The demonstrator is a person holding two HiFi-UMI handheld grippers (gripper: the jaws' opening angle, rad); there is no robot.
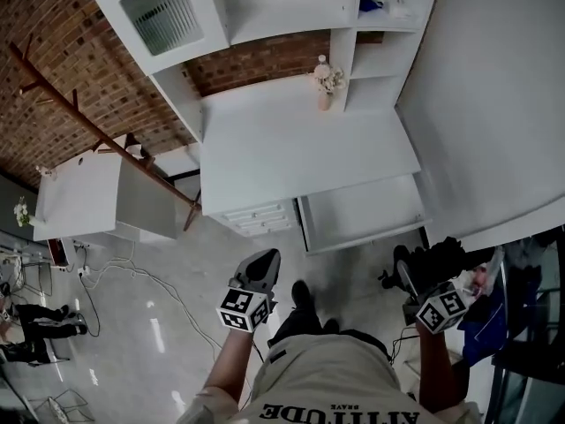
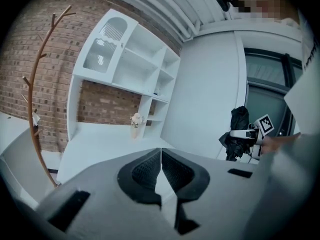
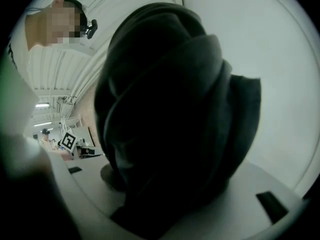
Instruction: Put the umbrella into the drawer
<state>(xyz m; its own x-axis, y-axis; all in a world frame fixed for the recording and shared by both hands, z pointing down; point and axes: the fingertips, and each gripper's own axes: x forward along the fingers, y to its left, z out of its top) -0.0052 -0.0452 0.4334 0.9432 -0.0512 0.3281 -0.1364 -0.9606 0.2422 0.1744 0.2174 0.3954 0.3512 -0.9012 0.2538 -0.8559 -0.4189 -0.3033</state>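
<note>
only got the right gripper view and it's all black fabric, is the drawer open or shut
observer: Open. In the head view the drawer under the white desk stands pulled out, and nothing shows inside it.
operator: ok where's it sit from my umbrella
observer: The umbrella, held in the right hand-held gripper, shows nearer the person and a little right of the drawer's front edge. It is not over the drawer.
</note>
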